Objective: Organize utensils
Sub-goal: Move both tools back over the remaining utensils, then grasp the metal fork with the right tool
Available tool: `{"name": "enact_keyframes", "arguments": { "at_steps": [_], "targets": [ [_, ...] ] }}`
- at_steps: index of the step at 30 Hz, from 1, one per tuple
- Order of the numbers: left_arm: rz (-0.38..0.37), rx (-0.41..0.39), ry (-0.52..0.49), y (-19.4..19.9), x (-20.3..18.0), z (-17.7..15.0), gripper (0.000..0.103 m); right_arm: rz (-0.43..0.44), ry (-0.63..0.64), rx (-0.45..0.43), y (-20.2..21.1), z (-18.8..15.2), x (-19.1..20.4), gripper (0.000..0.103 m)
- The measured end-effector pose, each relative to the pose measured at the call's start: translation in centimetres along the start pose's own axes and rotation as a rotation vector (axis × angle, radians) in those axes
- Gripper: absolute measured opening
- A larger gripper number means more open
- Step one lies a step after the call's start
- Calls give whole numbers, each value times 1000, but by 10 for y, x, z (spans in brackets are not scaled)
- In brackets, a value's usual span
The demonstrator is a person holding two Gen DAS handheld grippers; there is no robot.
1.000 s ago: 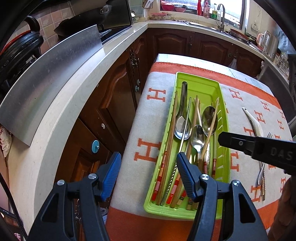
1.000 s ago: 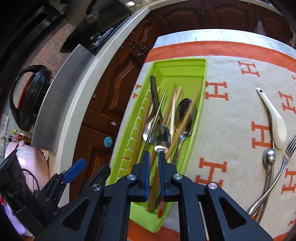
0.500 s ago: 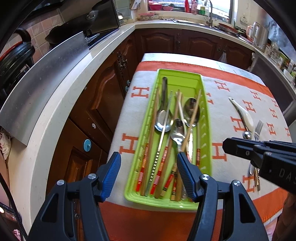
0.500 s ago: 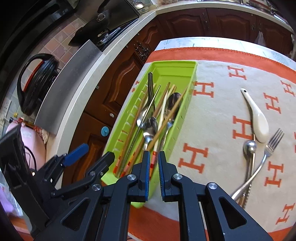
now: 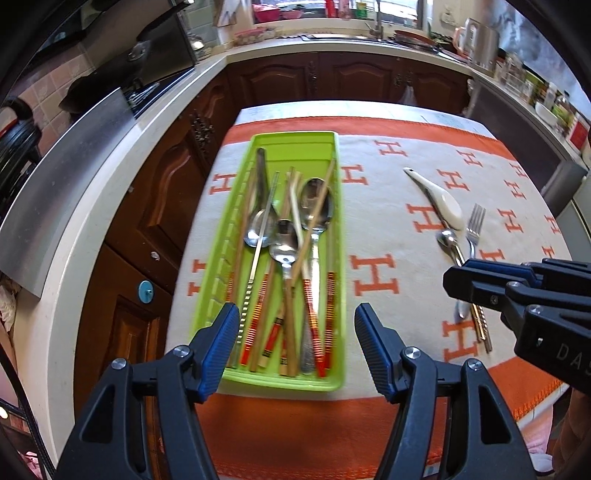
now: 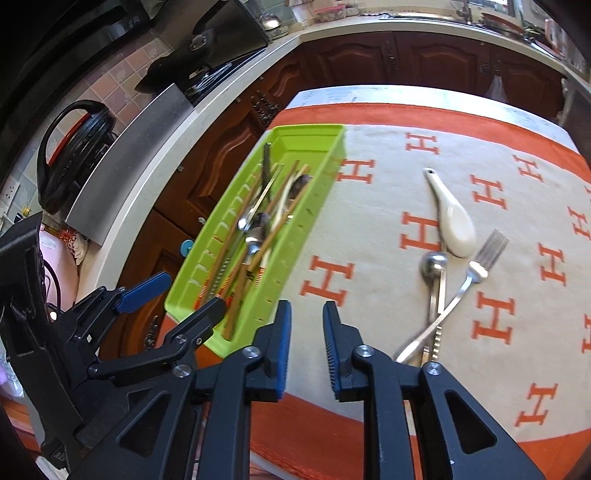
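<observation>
A home kitchen: dark wooden cabinets (image 5: 328,79) under a pale L-shaped worktop (image 5: 110,177), sink tap (image 5: 376,18) by the window (crockery alongside), wok (image 6: 207,55) on the stove.

Desk (image 5: 436,110) covered by an orange-bordered cloth (image 5: 388,206). Green tray (image 5: 295,142) lies on the cloth; right of the tray lie a white spoon (image 5: 445,201), fork (image 5: 474,229) and metal spoon (image 5: 448,242).
</observation>
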State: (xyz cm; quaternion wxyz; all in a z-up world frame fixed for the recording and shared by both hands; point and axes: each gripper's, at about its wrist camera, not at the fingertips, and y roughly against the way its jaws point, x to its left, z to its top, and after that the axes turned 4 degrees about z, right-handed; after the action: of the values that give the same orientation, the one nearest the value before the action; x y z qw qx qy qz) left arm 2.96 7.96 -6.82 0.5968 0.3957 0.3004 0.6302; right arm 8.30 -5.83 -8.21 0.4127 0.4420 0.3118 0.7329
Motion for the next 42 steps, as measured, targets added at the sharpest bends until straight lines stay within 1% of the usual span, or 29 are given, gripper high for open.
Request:
{"name": "enact_keyframes", "arguments": {
  "at_steps": [3,10,16,22,24,27,30,33,36,40,42],
  "targets": [
    [-5,4,-21,1,-12,0,63,-15,-14,-10,8,-6,-15,21],
    [-33,23,-63,-2,-35,4,63,-42,-76,-23,22,-18,-65,21],
    [-72,57,-98,-13,-60,13,63,-48,-150,-29,24,-27,-109,21],
    [-119,88,-113,-29,-84,24,63,-49,-188,-31,17,-25,-137,21],
    [-141,110,-103,-37,-90,28,63,-35,-209,-26,12,-21,-146,21],
    [-165,143,-91,-49,-96,30,63,12,-263,-2,-1,-15,-161,21],
    [-172,171,-87,-58,-100,27,63,96,-335,52,-20,-10,-177,21],
    [-170,188,-85,-65,-102,26,63,113,-373,81,-33,-7,-183,21],
    [-170,199,-76,-69,-102,25,63,119,-393,86,-39,-2,-181,21],
    [-179,208,-64,-72,-100,26,63,54,-383,90,-46,8,-170,21],
    [-184,210,-61,-74,-99,26,63,1,-366,90,-49,12,-163,17]
  ]
}}
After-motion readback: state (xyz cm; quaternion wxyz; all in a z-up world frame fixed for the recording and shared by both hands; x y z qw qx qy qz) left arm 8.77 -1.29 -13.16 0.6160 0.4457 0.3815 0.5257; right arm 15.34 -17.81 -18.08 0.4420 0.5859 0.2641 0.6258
